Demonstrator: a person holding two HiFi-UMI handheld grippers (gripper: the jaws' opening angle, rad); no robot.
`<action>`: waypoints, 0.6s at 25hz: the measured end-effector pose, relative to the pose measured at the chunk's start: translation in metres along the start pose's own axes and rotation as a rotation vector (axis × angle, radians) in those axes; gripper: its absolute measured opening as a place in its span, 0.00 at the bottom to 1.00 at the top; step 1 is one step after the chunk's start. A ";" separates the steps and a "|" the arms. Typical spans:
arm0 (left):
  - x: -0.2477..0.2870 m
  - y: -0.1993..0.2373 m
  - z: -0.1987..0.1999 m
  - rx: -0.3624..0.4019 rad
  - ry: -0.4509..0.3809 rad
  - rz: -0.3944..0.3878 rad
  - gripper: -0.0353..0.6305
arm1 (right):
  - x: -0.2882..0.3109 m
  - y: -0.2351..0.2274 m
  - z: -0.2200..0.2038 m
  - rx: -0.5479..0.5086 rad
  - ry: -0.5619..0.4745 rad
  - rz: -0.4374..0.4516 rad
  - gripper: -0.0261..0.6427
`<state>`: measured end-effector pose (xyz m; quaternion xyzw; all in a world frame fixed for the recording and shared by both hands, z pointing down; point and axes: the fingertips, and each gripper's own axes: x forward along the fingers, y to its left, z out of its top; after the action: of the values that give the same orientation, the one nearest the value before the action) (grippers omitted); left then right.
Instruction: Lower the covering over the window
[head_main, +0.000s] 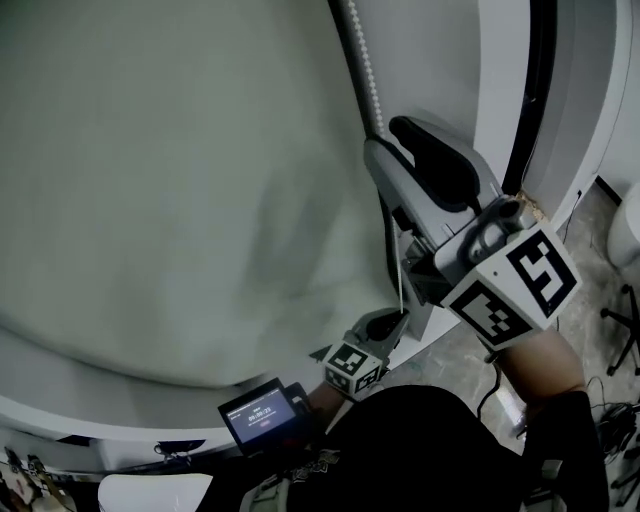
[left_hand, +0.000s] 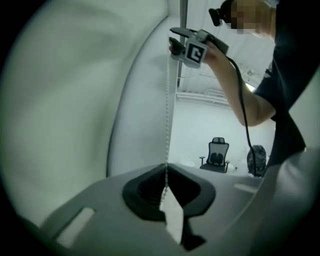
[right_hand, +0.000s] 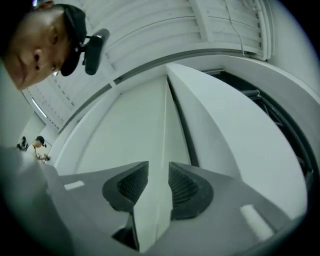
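Note:
The pale roller blind (head_main: 170, 190) fills the left of the head view. Its white bead chain (head_main: 365, 70) hangs along the blind's right edge. My right gripper (head_main: 400, 135) is raised high beside the chain and is open. In the right gripper view the chain (right_hand: 164, 115) runs between the parted pads (right_hand: 131, 184) without being pressed. My left gripper (head_main: 385, 322) sits lower, near the sill. It is shut on the chain (left_hand: 166, 125), which rises taut from its jaws (left_hand: 166, 170) toward the right gripper (left_hand: 176, 46) above.
A dark window frame (head_main: 540, 80) stands right of the chain. The white sill (head_main: 100, 400) curves below the blind. A small lit screen (head_main: 262, 412) sits near my left hand. An office chair (left_hand: 216, 154) and a dark bag (left_hand: 257, 160) stand across the room.

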<state>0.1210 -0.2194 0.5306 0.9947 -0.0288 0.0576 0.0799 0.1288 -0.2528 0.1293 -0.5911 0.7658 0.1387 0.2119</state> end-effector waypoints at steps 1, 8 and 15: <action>-0.001 -0.005 -0.009 0.005 0.019 -0.006 0.07 | 0.008 0.001 0.008 0.018 -0.010 0.009 0.22; -0.006 0.010 -0.021 0.012 0.021 0.030 0.07 | 0.053 0.019 0.059 -0.074 -0.077 0.149 0.07; -0.017 0.035 -0.012 -0.104 -0.026 0.098 0.08 | 0.057 0.016 0.056 -0.132 -0.090 0.143 0.07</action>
<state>0.1004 -0.2511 0.5453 0.9873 -0.0814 0.0467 0.1280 0.1105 -0.2713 0.0515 -0.5408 0.7849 0.2301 0.1963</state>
